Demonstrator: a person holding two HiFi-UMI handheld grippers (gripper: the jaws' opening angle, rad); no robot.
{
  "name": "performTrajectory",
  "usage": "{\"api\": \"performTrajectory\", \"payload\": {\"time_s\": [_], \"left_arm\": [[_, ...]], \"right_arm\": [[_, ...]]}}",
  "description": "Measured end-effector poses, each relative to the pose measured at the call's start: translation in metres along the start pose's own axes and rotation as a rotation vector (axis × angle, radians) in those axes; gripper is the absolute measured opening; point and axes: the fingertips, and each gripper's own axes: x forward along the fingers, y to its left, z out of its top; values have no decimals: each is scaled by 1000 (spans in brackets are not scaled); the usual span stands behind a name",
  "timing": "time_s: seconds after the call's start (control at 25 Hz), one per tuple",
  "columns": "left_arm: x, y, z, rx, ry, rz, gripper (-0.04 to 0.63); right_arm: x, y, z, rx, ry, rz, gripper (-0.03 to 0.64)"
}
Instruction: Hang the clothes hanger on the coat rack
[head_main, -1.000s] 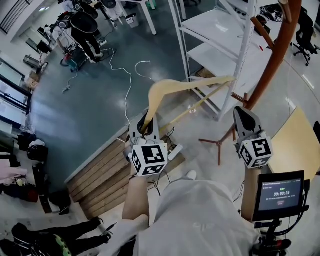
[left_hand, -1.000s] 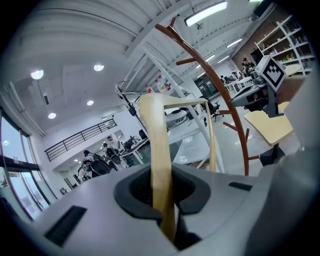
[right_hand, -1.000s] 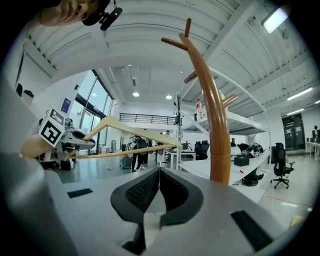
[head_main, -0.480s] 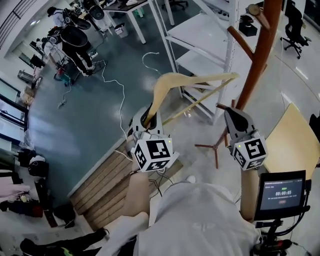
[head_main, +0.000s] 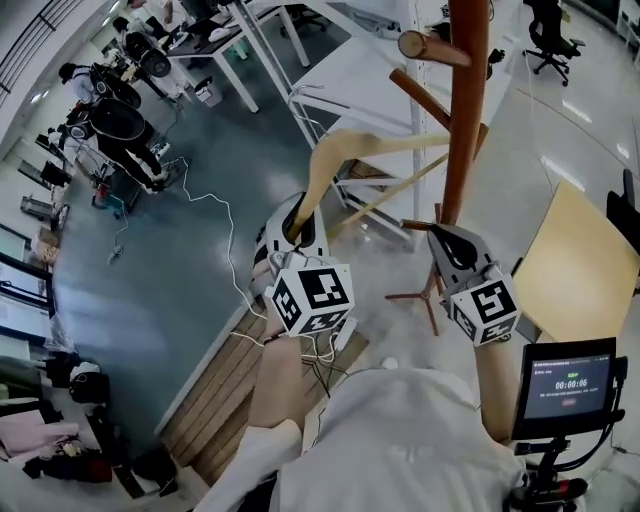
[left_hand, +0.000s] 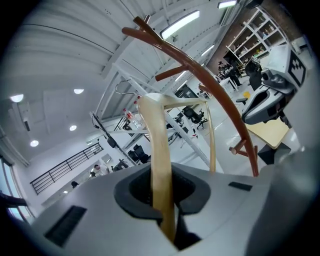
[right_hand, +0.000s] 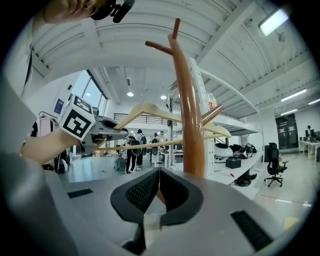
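Observation:
A pale wooden clothes hanger (head_main: 372, 148) sticks up and to the right from my left gripper (head_main: 295, 226), which is shut on one end of it. In the left gripper view the hanger's arm (left_hand: 159, 165) runs straight up out of the closed jaws. The brown wooden coat rack (head_main: 463, 130) stands to the right, with pegs branching off its pole. The hanger's far end reaches the pole in the head view, and in the right gripper view the hanger (right_hand: 150, 111) passes behind the pole (right_hand: 192, 125). My right gripper (head_main: 446, 240) hovers near the pole's lower part, shut and empty.
White metal shelving (head_main: 370, 70) stands just behind the rack. A yellow tabletop (head_main: 575, 262) and a monitor on a stand (head_main: 565, 385) are at the right. Wooden boards (head_main: 240, 370) and a white cable (head_main: 215, 215) lie on the floor; people (head_main: 125, 120) stand far left.
My left gripper has carried the hanger up and toward the coat rack, so its far end now meets the pole in view. The right gripper has drifted slightly closer to the pole.

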Motion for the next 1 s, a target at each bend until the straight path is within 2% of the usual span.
{"api": "performTrajectory", "payload": {"time_s": [0.36, 0.52, 1.0], "left_arm": [[35, -35, 37, 43, -66, -87, 40], [25, -42, 54, 66, -99, -107, 40], [25, -62, 68, 152, -131, -75, 40]], "right_arm": [[-6, -23, -8, 19, 19, -67, 12], [-24, -19, -4, 23, 33, -107, 12], [-44, -31, -12, 34, 53, -177, 12]]}}
